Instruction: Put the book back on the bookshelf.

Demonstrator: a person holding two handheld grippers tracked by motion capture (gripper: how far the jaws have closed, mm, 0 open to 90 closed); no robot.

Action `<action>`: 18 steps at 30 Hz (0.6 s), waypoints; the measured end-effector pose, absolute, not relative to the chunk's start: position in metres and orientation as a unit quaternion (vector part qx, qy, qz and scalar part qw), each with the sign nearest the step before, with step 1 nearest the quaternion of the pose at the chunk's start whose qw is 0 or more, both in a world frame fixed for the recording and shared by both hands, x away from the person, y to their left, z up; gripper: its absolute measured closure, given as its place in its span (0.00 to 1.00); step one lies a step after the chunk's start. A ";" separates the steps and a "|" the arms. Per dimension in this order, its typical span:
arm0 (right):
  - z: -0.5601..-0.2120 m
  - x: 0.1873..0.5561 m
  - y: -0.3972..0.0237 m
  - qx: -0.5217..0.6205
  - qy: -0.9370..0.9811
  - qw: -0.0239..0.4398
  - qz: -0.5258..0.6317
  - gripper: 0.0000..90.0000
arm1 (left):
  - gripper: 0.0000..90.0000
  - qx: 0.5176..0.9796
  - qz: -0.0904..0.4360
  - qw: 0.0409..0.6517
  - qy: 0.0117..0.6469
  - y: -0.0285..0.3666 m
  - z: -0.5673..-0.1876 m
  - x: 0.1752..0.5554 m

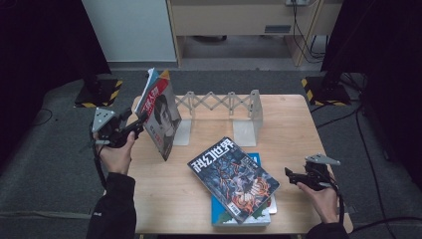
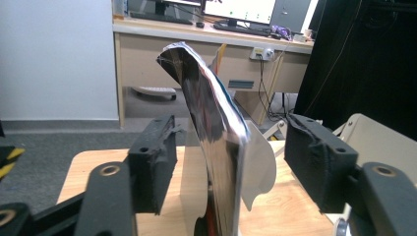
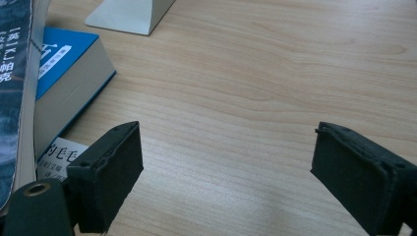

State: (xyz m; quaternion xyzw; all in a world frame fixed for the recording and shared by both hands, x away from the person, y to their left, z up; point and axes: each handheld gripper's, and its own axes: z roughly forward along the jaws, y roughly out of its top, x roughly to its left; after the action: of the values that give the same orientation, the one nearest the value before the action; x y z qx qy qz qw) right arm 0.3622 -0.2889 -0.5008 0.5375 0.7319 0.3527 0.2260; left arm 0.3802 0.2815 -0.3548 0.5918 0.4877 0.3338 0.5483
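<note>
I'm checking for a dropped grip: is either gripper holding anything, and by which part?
Nothing is held. The left gripper straddles the upright glossy magazine's edge, pads apart; the right gripper is open.

Table (image 3: 275,73) is pale wood-grain, smooth, slight sheen. Standing magazine (image 2: 216,128) at far left has glossy, reflective paper covers; flat magazine (image 1: 234,178) cover also glossy, on a blue book (image 3: 64,59) with matt paper edges. Bookend rack (image 1: 219,104) looks matt grey metal; gripper pads (image 3: 105,169) matt black, rough.
</note>
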 end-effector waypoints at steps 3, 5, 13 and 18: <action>-0.499 0.362 -0.289 0.539 0.728 0.234 0.353 0.15 | 0.37 0.594 0.336 0.552 0.480 0.282 -0.360 0.370; -0.498 0.361 -0.289 0.534 0.730 0.245 0.349 0.15 | 0.36 0.603 0.329 0.550 0.476 0.280 -0.364 0.362; -0.495 0.359 -0.287 0.518 0.735 0.247 0.362 0.26 | 0.31 0.614 0.306 0.554 0.472 0.271 -0.391 0.336; -0.493 0.357 -0.283 0.511 0.736 0.243 0.372 0.29 | 0.29 0.637 0.276 0.540 0.476 0.262 -0.422 0.334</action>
State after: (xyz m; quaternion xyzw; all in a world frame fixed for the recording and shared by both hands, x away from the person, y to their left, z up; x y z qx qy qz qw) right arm 0.3567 -0.2832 -0.4928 0.5105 0.7363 0.3715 0.2433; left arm 0.3336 0.2622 -0.4224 0.6366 0.4762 0.2757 0.5403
